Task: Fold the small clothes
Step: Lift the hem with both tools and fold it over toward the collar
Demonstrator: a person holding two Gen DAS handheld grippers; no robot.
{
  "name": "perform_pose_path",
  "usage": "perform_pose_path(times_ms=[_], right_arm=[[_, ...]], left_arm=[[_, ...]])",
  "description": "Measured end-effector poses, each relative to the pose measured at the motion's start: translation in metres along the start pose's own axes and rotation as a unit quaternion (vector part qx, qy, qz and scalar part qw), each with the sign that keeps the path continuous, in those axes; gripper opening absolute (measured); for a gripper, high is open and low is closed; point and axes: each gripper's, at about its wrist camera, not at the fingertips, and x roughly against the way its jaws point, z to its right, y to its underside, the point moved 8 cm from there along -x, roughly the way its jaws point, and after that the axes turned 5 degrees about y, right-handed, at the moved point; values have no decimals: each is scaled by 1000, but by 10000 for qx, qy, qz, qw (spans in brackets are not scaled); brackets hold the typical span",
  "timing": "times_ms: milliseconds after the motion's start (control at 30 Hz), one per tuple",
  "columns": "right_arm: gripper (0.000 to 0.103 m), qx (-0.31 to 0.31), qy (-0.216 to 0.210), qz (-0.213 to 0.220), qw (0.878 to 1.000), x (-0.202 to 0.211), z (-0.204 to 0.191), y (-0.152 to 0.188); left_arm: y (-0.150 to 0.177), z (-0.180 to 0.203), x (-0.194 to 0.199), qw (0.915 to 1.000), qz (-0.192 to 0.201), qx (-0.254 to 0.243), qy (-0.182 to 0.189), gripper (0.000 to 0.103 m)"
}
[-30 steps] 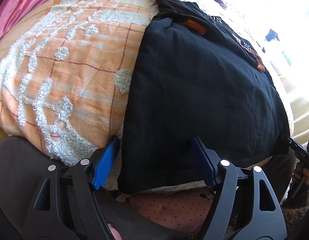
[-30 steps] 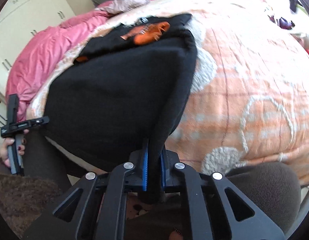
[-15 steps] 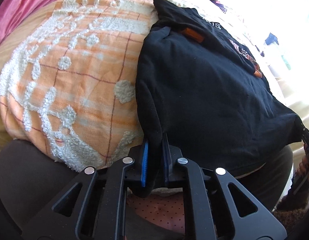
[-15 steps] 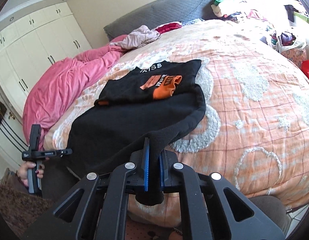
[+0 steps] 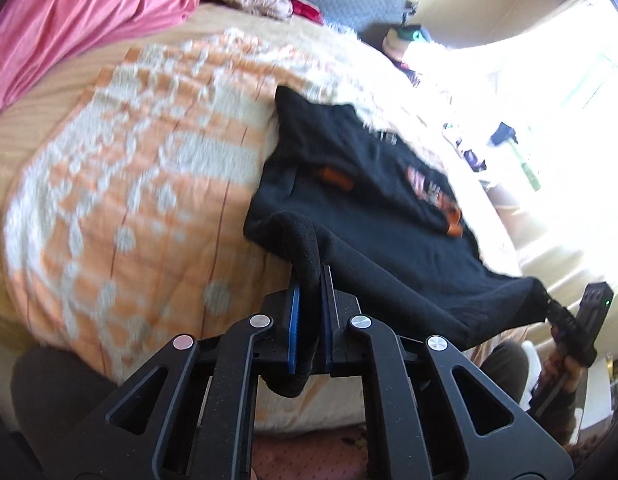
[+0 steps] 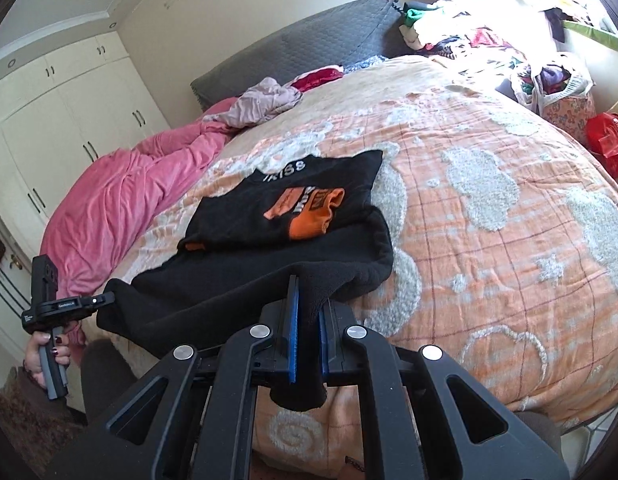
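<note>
Black gripper [image 6: 307, 312] frames, blue pads [image 6: 294, 328], silver screws [image 6: 259, 331].

We had our left claw [image 5: 309, 320] clamped on a bunched corner of the black garment [image 5: 389, 240]; our right claw [image 5: 549, 308] gripped its far corner, hem lifted off the orange-checked blanket [image 5: 149, 180].

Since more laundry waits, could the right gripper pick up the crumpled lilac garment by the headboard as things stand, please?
Probably not: the right gripper is shut on the black garment's hem, and the lilac garment lies far across the bed.
</note>
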Motion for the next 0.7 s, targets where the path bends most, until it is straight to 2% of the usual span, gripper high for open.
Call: perform_pose_path(times_ms=[200,700], right_arm=[[7,-17,53,173,9998,-3,0,-22],[7,88,280,425,9987,-30,-5,-75]], left_arm=[[-28,9,-1,9995,304,20,109,2],[-75,7,-13,9976,624,230,195,2]])
